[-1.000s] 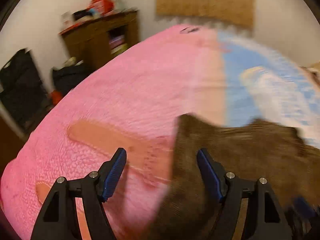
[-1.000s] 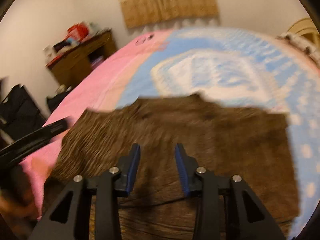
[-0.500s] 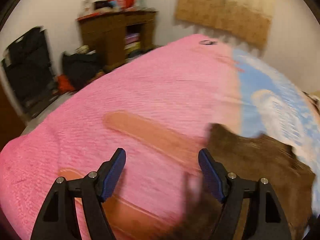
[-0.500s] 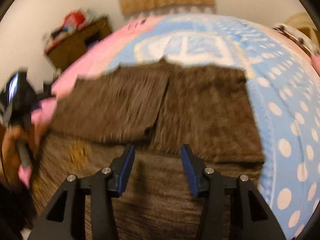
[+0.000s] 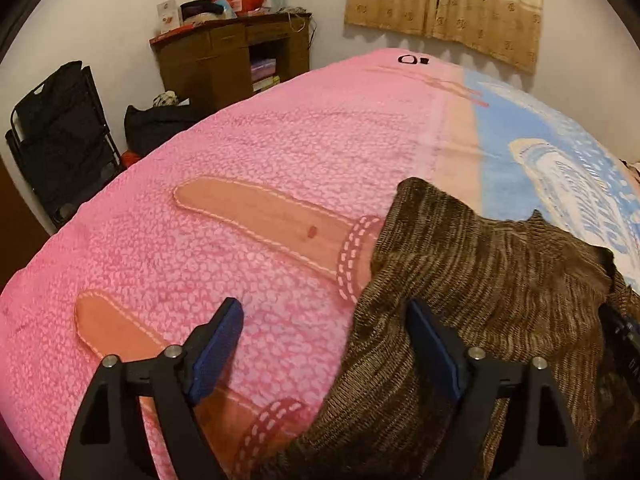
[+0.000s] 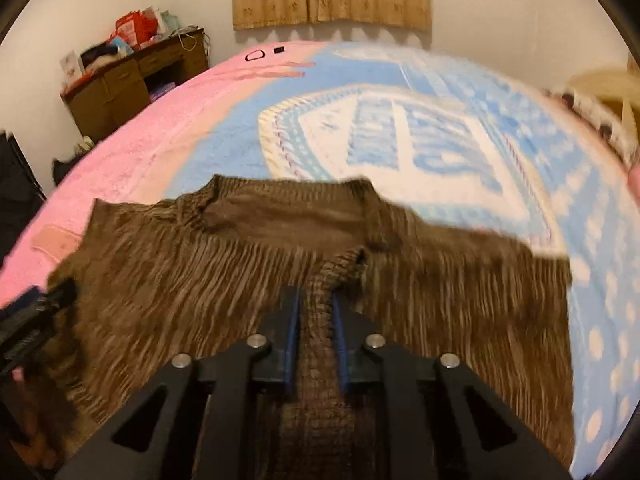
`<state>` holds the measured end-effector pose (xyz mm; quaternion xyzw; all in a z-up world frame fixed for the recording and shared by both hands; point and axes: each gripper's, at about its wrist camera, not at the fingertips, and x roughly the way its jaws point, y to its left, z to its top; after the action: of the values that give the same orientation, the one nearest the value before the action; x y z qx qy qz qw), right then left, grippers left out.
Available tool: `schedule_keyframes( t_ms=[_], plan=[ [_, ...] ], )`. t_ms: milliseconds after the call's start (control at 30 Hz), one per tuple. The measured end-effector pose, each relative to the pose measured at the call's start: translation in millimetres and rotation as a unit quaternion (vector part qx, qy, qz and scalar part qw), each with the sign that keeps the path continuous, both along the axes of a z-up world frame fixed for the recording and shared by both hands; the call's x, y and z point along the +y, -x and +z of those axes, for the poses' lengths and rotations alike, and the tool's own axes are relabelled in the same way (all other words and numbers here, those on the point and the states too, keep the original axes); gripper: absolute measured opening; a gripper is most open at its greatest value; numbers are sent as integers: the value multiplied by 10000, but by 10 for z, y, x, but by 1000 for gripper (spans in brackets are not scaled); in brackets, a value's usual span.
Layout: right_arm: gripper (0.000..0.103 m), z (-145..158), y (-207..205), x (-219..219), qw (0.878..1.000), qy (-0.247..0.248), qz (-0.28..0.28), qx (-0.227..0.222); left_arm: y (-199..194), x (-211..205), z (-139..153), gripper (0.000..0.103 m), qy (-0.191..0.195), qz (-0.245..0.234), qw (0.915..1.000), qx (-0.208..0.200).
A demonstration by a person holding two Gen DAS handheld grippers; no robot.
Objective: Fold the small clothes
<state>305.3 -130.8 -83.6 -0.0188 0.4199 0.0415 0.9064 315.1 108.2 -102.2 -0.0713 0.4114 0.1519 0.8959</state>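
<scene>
Since 0.5 s ago your R gripper [image 6: 314, 344] is going from wide to narrow, now pinching the ribbed front band of the brown knit cardigan [image 6: 248, 276]. Blanket [image 5: 280, 160], pink and blue, is covering the bed w/ the cardigan lying spread on it. Your L gripper [image 5: 324, 344] is hanging wide at the cardigan's left edge, gripping nothing.

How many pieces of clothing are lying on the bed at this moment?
1: a brown knitted sweater spread on the blanket. The right gripper pinches its ribbed strip; the open left gripper is over its left edge. More may lie out of view.
</scene>
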Motion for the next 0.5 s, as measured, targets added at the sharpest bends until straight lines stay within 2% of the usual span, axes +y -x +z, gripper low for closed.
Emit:
schedule_keyframes(
  t_ms=[100, 200, 267, 333, 367, 467, 500],
  plan=[
    [20, 6, -104, -44, 9999, -162, 1, 47, -87, 6, 16, 88, -33, -155, 9998, 76],
    [23, 63, 12, -109, 9996, -295, 23, 12, -45, 91, 116, 88, 198, -552, 9983, 65],
    [23, 178, 225, -135, 9981, -546, 120, -256, 216, 137, 232, 88, 201, -772, 9966, -227],
    [25, 273, 547, -110, 9964, -634, 333, -454, 422, 180, 302, 88, 102, -889, 9954, -332],
    [27, 253, 627, -68, 9965, -598, 431, -403, 535, 208, 309, 88, 105, -949, 9949, -320],
    [26, 16, 775, 63, 9969, -299, 729, 64, 868, 316, 292, 88, 335, -1165, 9922, -280],
    [26, -9, 865, 60, 9969, -206, 747, -140, 972, 359, 292, 88, 398, -1238, 9911, -294]
  ],
)
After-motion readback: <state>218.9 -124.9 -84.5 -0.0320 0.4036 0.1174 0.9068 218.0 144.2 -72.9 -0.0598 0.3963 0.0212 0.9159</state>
